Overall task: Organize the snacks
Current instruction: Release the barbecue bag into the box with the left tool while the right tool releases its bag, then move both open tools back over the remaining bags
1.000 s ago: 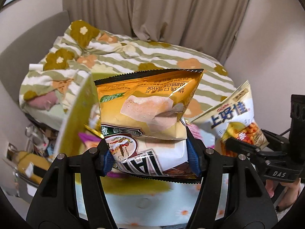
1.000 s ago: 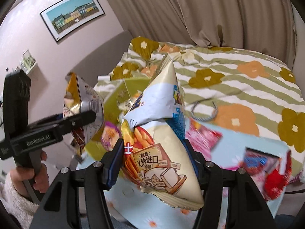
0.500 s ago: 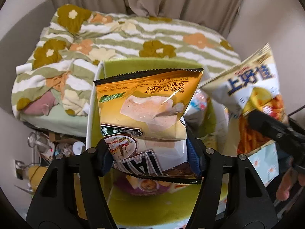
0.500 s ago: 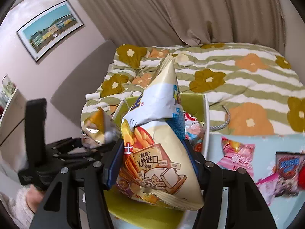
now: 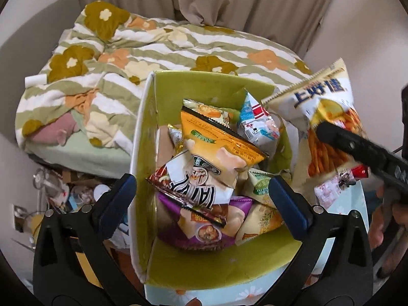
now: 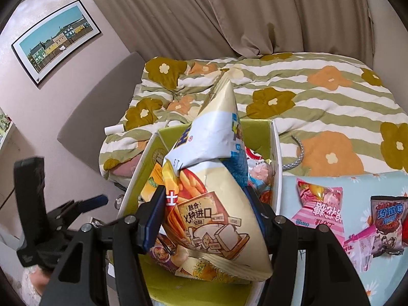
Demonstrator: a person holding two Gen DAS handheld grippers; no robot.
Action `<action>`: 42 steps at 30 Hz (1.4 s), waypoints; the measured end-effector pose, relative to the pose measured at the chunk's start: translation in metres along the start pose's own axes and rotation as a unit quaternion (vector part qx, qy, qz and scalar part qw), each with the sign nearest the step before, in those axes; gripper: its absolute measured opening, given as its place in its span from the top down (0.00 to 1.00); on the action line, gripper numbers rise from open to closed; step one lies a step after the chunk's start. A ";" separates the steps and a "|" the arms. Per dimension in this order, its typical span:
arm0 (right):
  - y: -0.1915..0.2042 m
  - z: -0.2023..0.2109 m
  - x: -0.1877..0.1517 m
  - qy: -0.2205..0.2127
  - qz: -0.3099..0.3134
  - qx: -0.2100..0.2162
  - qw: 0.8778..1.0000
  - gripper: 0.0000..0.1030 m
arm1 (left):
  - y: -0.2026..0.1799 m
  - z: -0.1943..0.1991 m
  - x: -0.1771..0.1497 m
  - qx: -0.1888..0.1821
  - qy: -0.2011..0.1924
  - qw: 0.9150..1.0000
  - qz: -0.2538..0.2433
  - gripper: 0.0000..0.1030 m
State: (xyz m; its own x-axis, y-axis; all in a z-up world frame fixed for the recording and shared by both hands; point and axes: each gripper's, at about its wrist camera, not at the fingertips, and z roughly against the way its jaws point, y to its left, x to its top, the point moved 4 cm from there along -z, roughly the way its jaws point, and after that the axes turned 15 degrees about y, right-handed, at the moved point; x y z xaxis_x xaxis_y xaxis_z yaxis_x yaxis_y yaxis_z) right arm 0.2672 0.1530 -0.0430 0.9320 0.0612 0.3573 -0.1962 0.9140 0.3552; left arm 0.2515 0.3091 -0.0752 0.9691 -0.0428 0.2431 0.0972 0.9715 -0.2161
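The left gripper (image 5: 201, 199) hung over the green-lined cardboard box (image 5: 178, 86), its jaws opening wide and gripping nothing. The yellow-and-white barbecue chip bag (image 5: 216, 153) lay free atop the heaped snack packets inside. The right gripper (image 6: 206, 216) stayed clenched on the cream fry-stick snack bag (image 6: 216, 178), seemingly just above the box. Pink packets (image 6: 321, 204) waited on the pale-blue floral tablecloth (image 6: 288, 191).

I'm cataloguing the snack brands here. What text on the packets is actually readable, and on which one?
"上好佳" on the cream stick-snack bag, blue lettering.
"X种进口" on the same bag's back, seen from the right wrist.
"巧滋园" on the dark packet on the tablecloth, less sure.
Large white letters on the orange chip bag are upside down and creased: not readable.
Pink packet: upside down, unreadable.
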 end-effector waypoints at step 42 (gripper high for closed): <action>0.024 0.039 -0.011 -0.059 0.019 -0.033 0.998 0.00 | -0.015 0.041 -0.010 -0.009 -0.042 0.998 -0.037 0.00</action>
State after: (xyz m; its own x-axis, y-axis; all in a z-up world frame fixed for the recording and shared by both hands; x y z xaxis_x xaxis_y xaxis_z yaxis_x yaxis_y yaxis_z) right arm 0.2400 0.1583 -0.0044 0.8813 0.0532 0.4695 -0.2071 0.9367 0.2825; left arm 0.2312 0.3048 -0.0351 0.9368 -0.0936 0.3372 0.1722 0.9621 -0.2113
